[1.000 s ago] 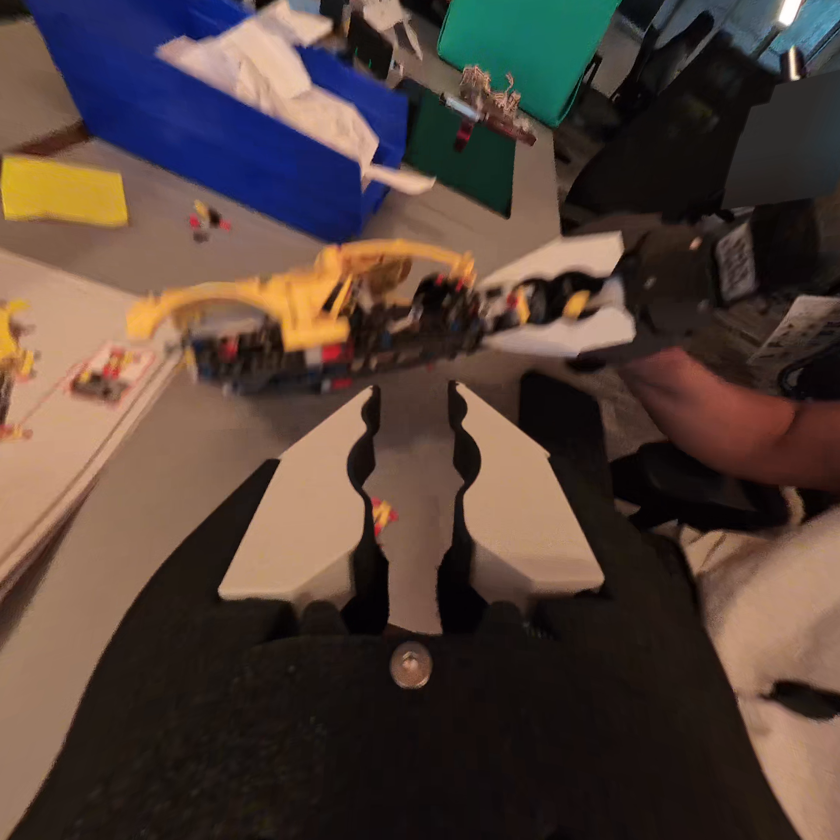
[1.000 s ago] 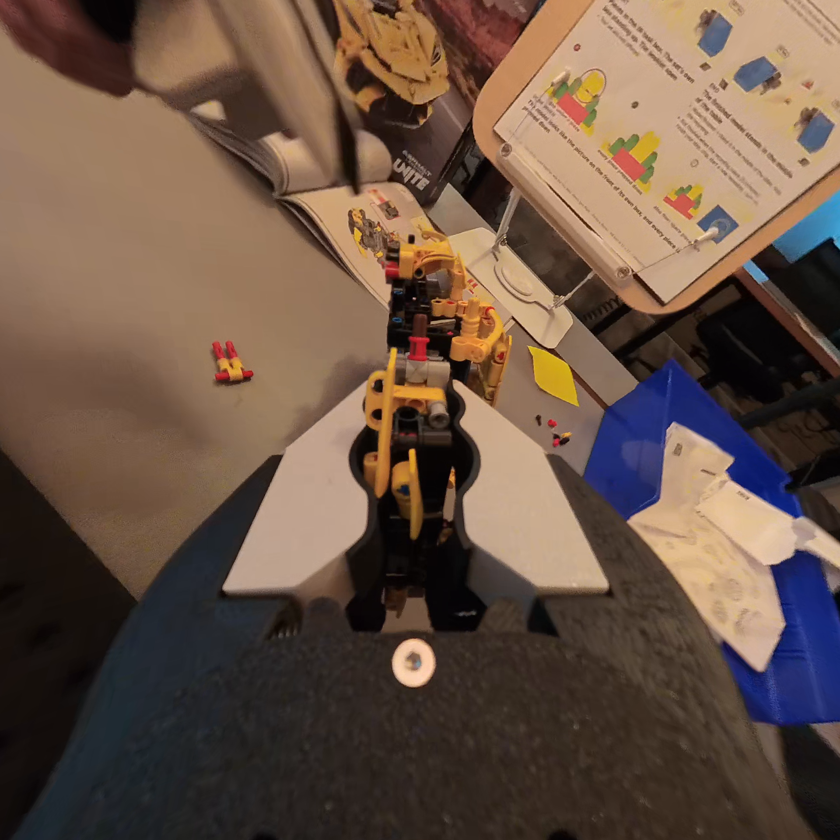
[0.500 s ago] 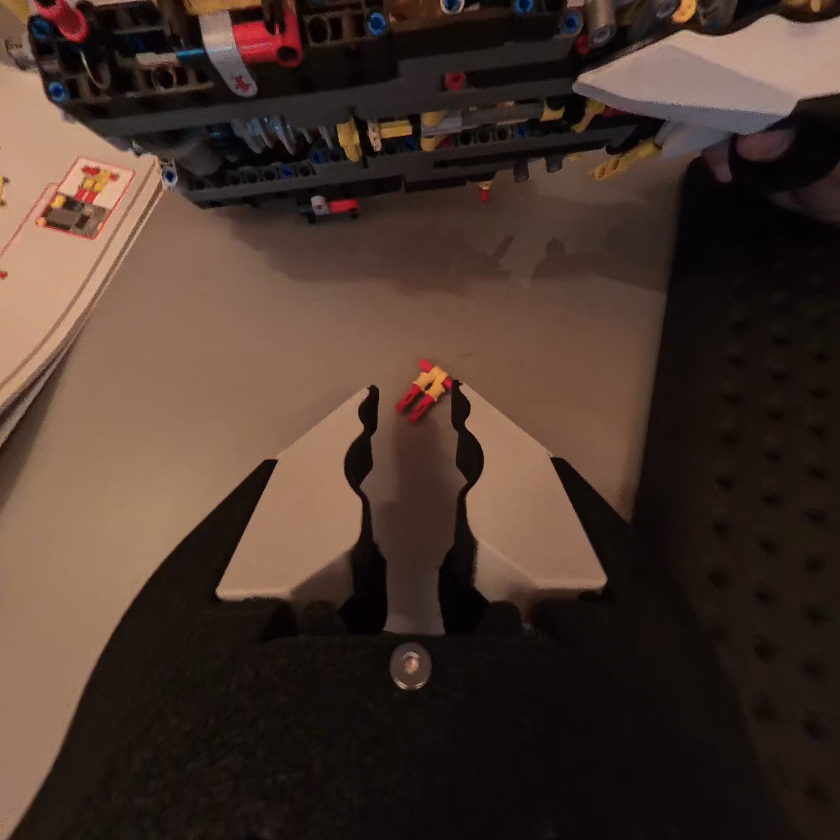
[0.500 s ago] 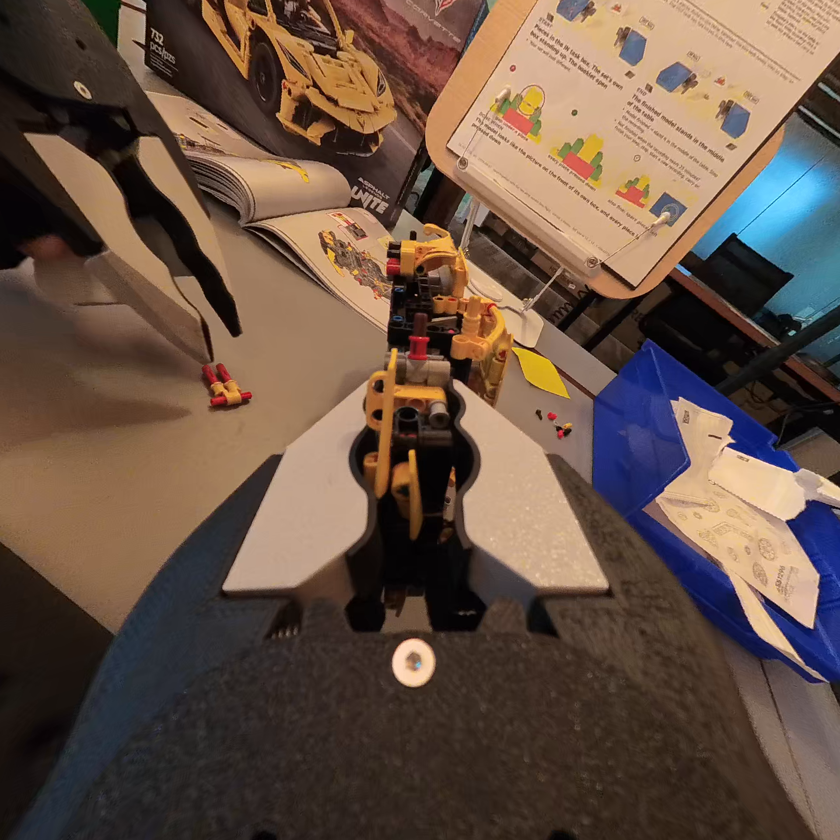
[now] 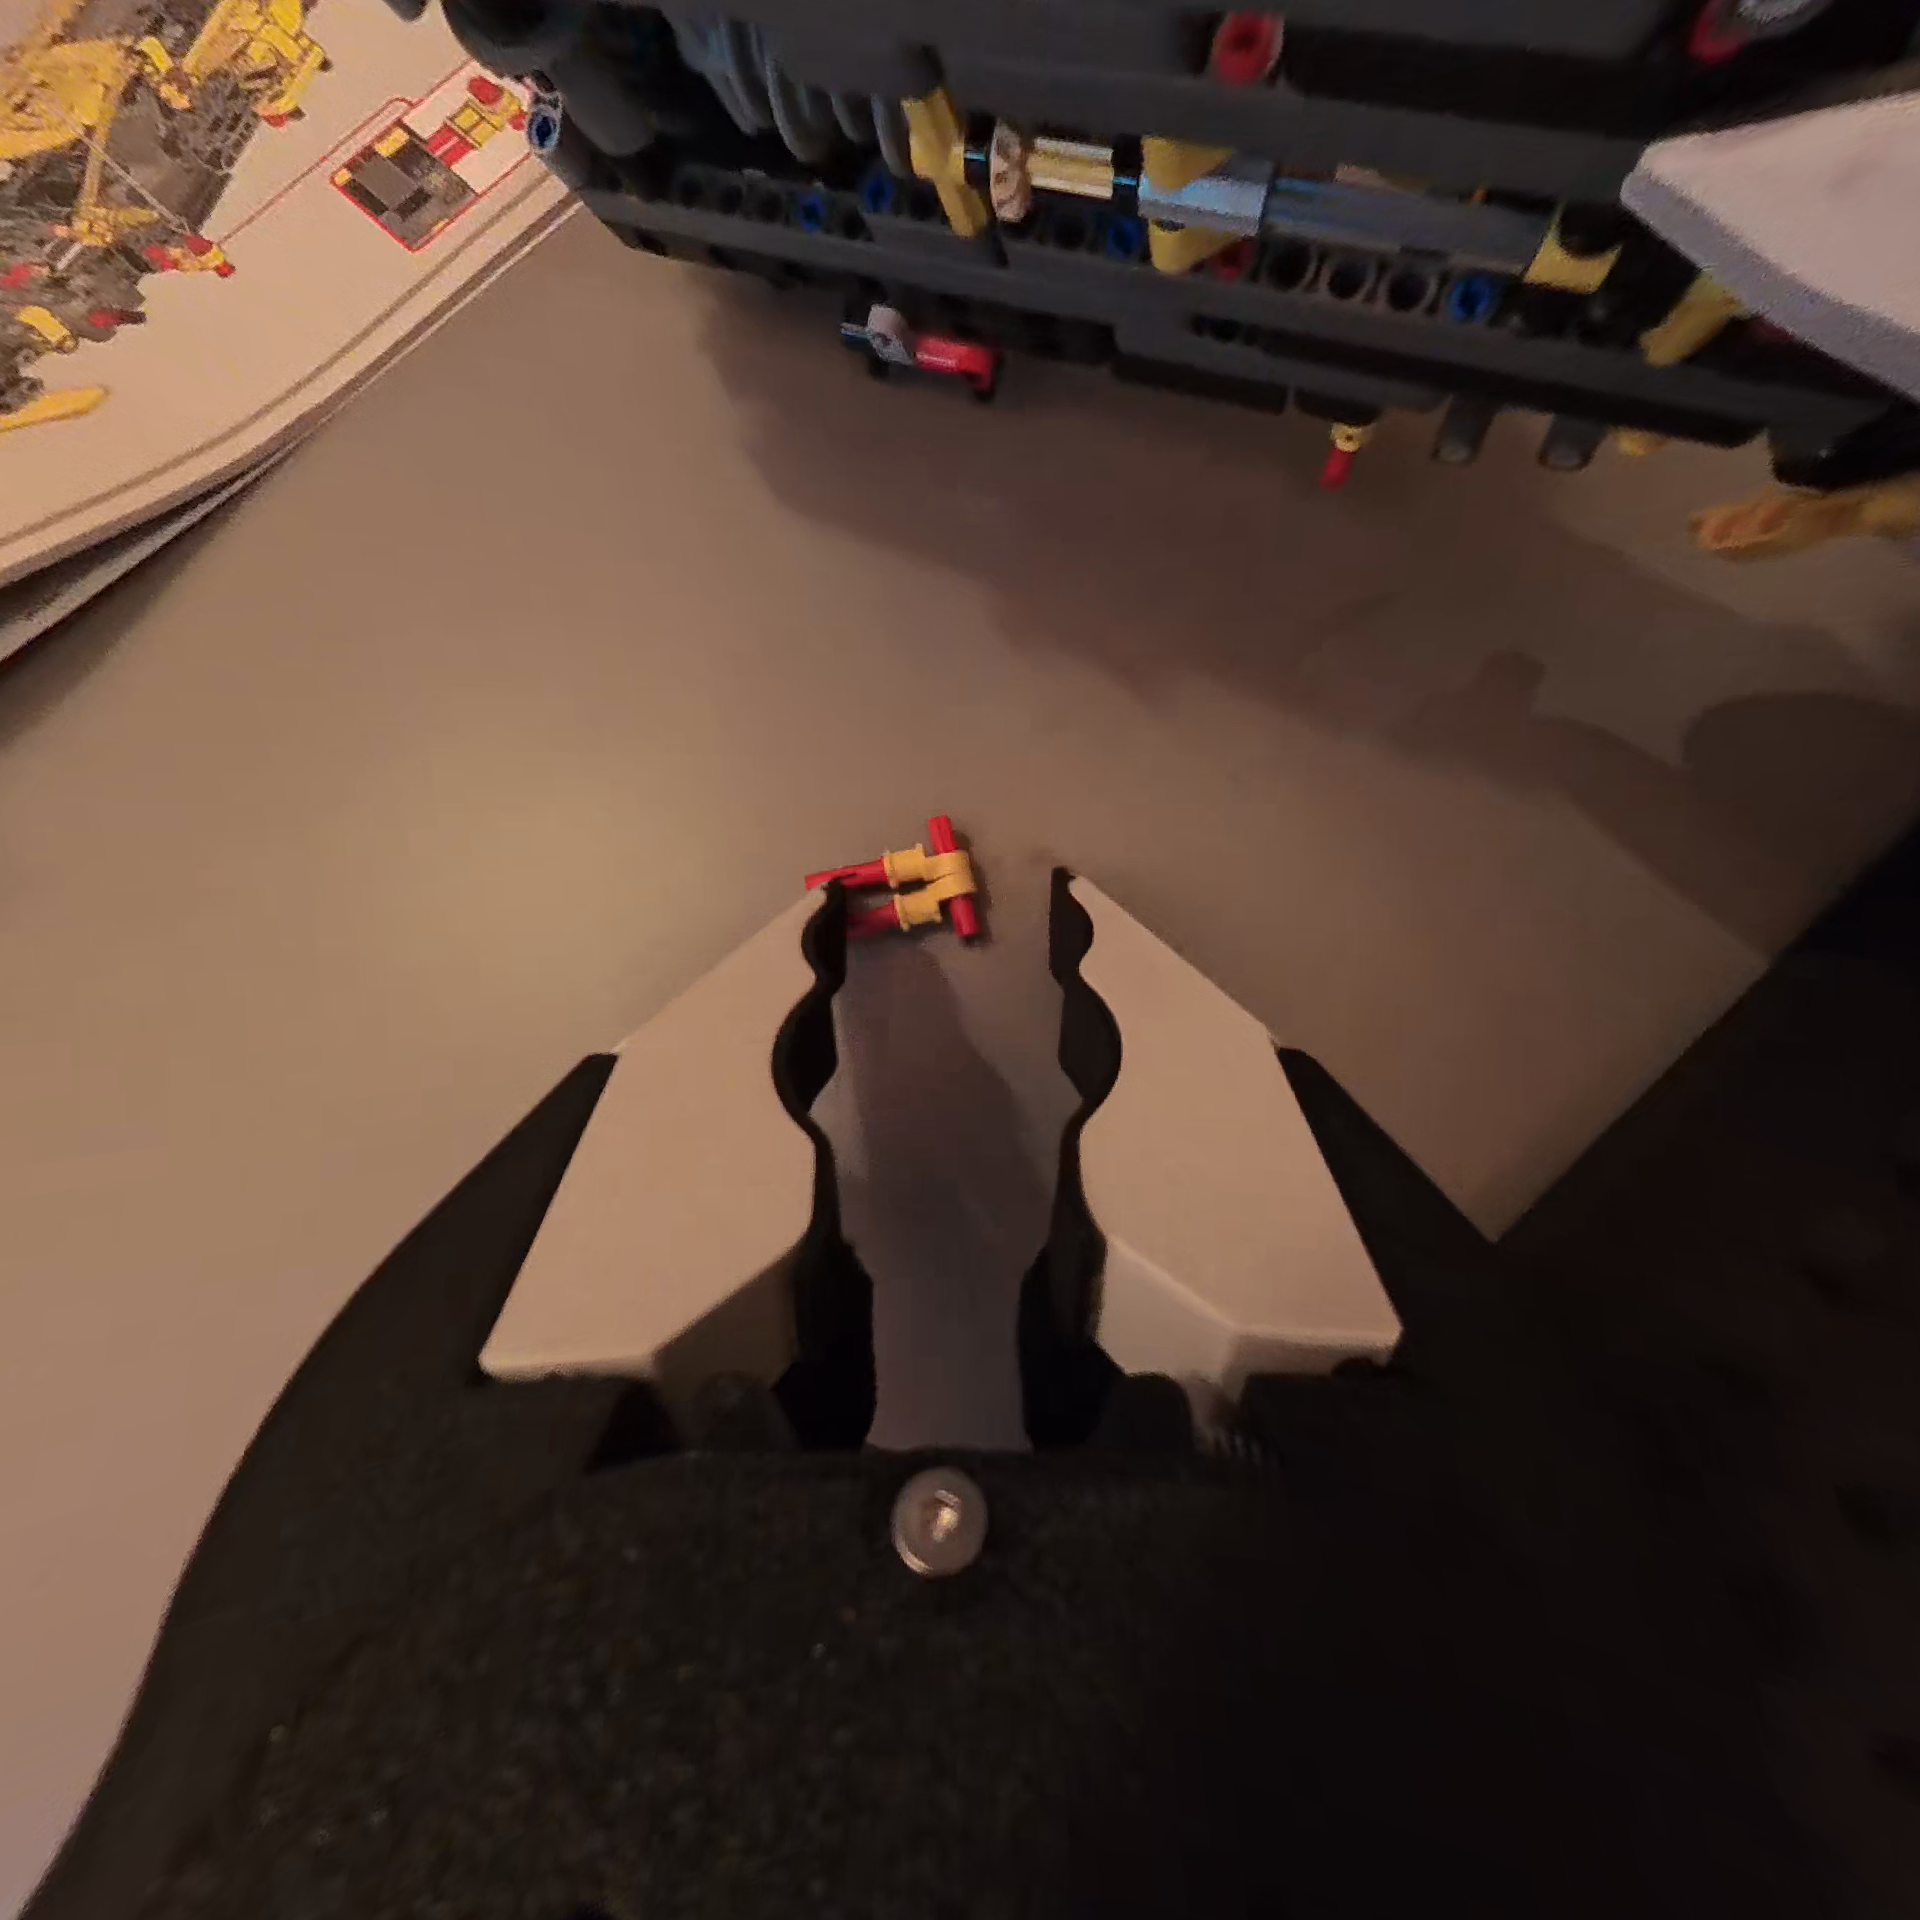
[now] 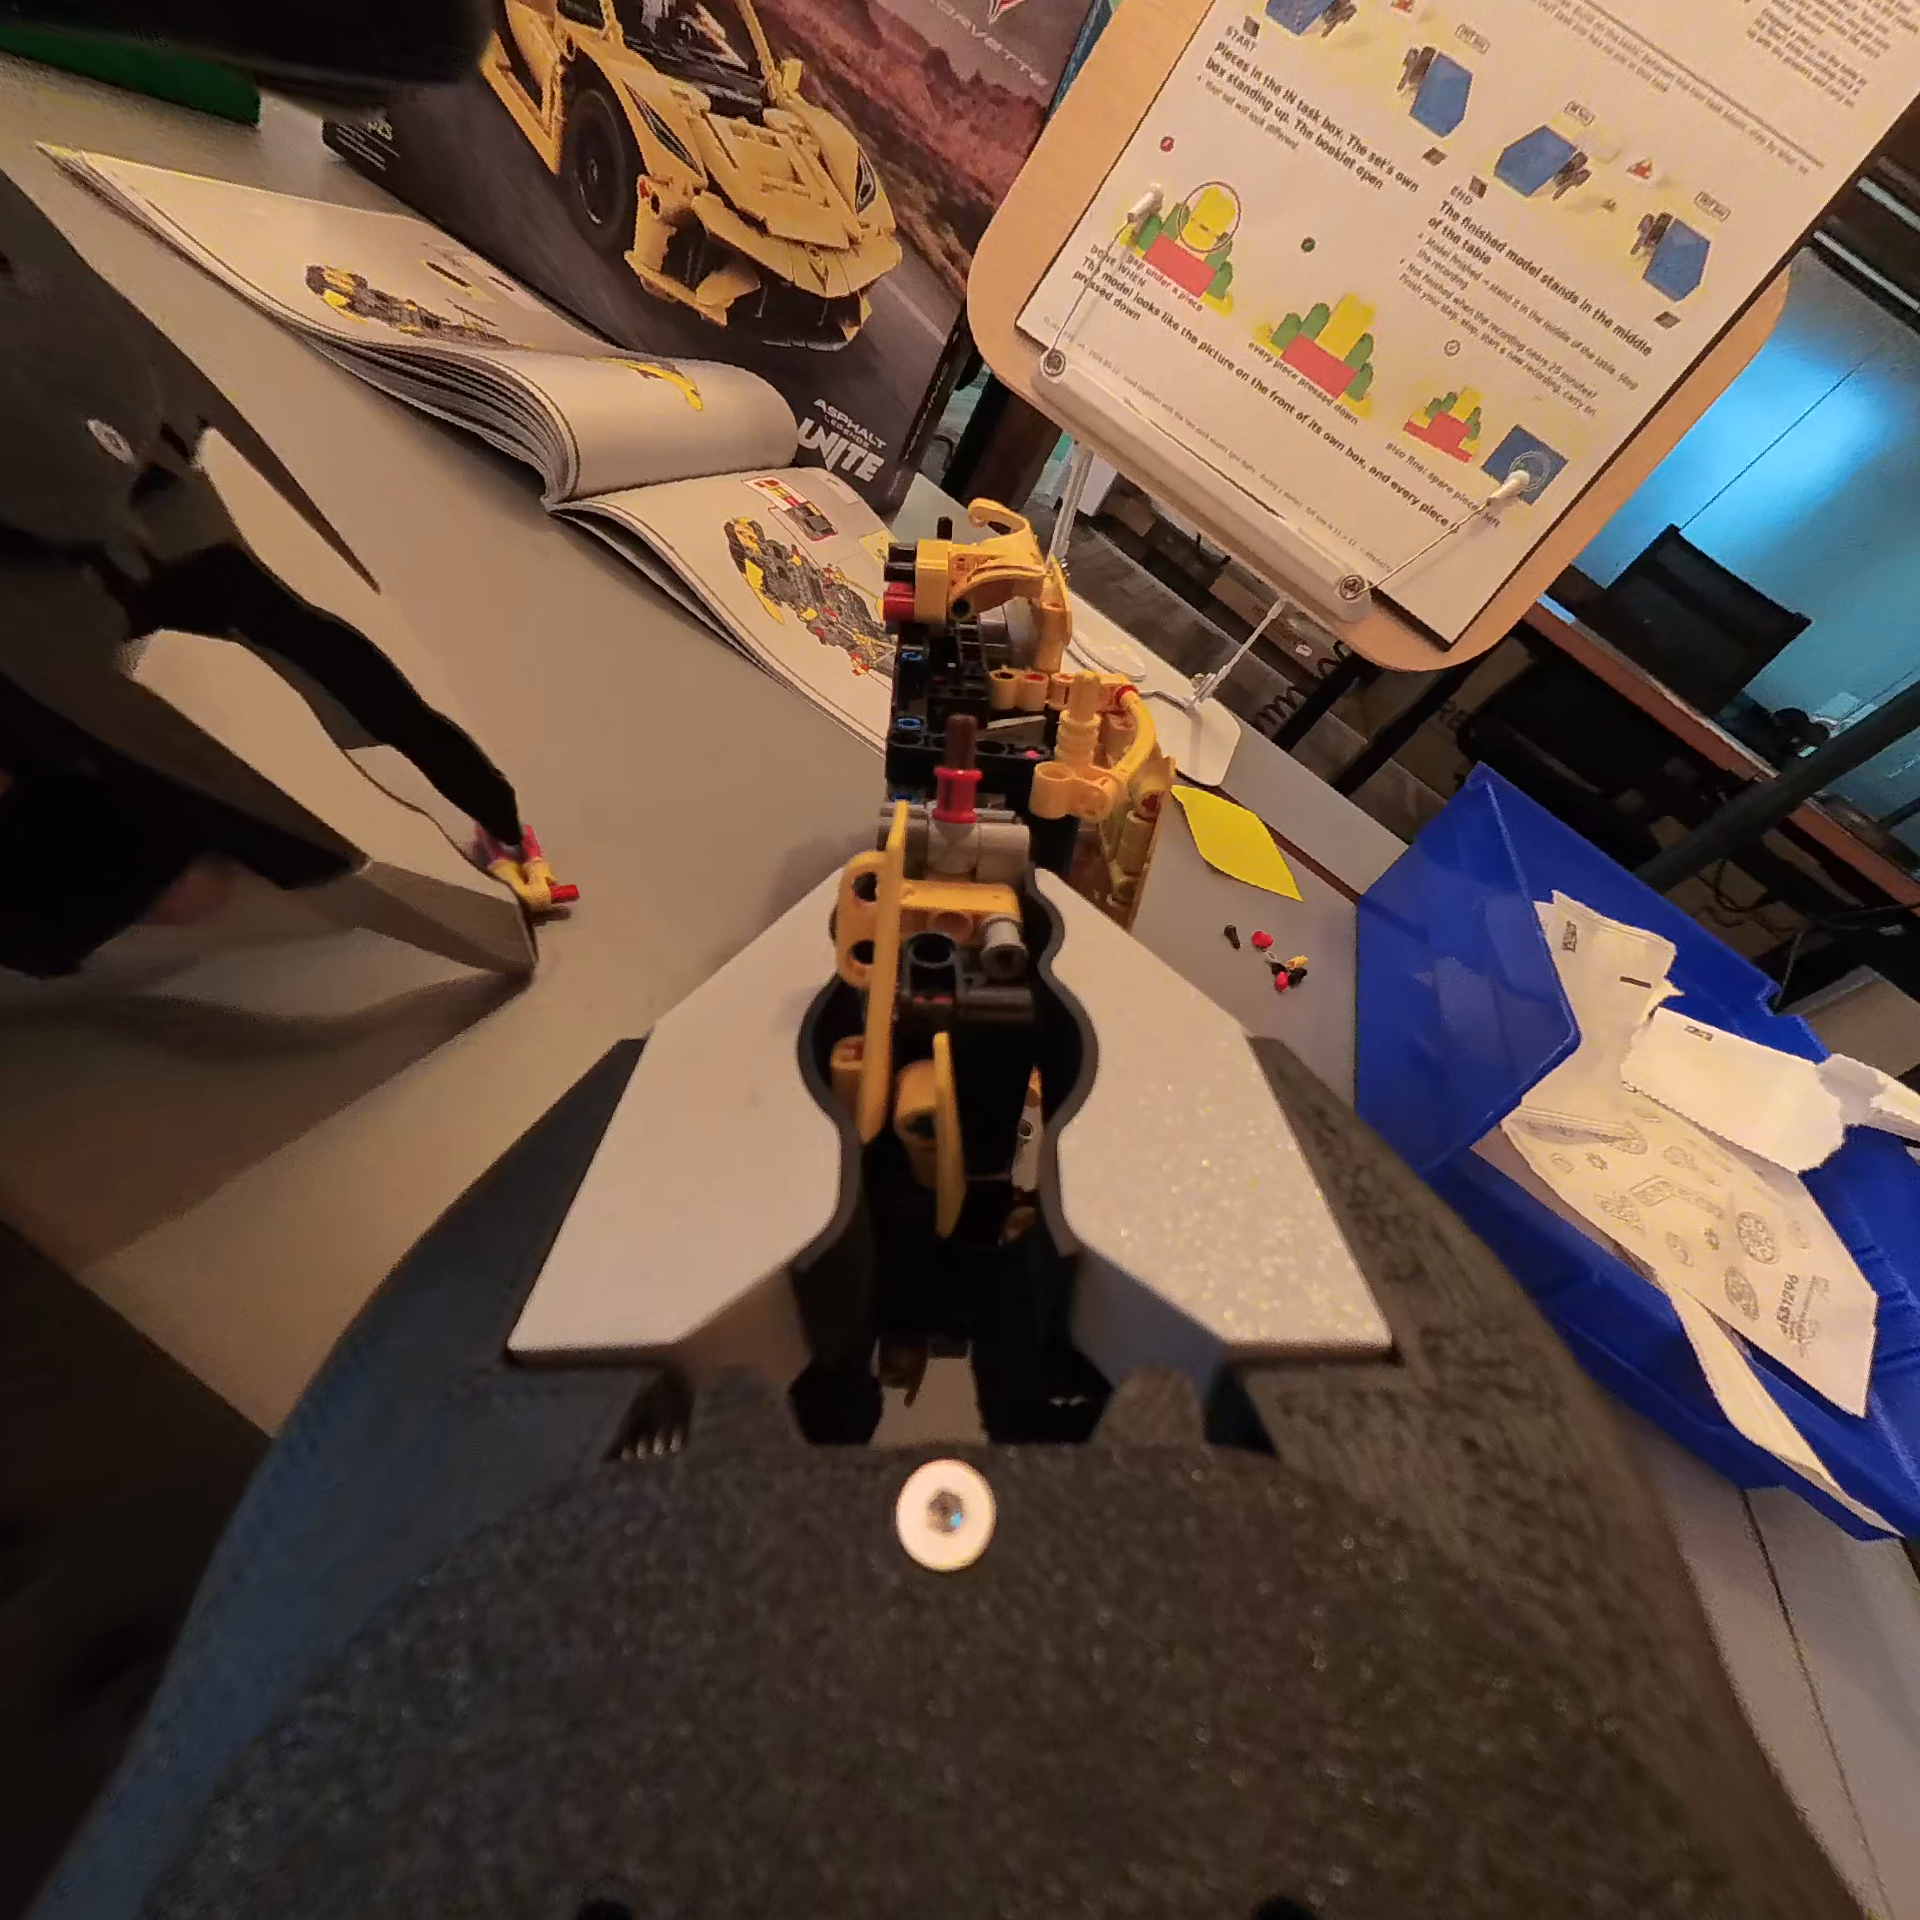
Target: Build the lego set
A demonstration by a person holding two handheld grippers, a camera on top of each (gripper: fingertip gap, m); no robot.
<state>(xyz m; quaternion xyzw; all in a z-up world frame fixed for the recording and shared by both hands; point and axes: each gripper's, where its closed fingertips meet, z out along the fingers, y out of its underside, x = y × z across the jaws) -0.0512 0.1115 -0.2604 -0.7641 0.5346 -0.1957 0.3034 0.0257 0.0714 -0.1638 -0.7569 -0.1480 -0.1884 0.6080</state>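
The left gripper (image 5: 940,883), jaws open and empty, has the red-and-yellow pin piece (image 5: 904,883) at twelve o'clock, lying crosswise (right gripper (image 6: 940,914) clamps the car chassis (image 6: 977,727)).

Yellow-black model (image 6: 977,790) held aloft, red-yellow piece (image 5: 912,891) on table

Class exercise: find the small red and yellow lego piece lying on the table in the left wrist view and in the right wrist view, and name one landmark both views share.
Left wrist view: the small red and yellow lego piece lies centre frame, at the left gripper fingertips.
Right wrist view: it lies at mid-left, under the tips of the other gripper.
Shared landmark: the open instruction booklet.
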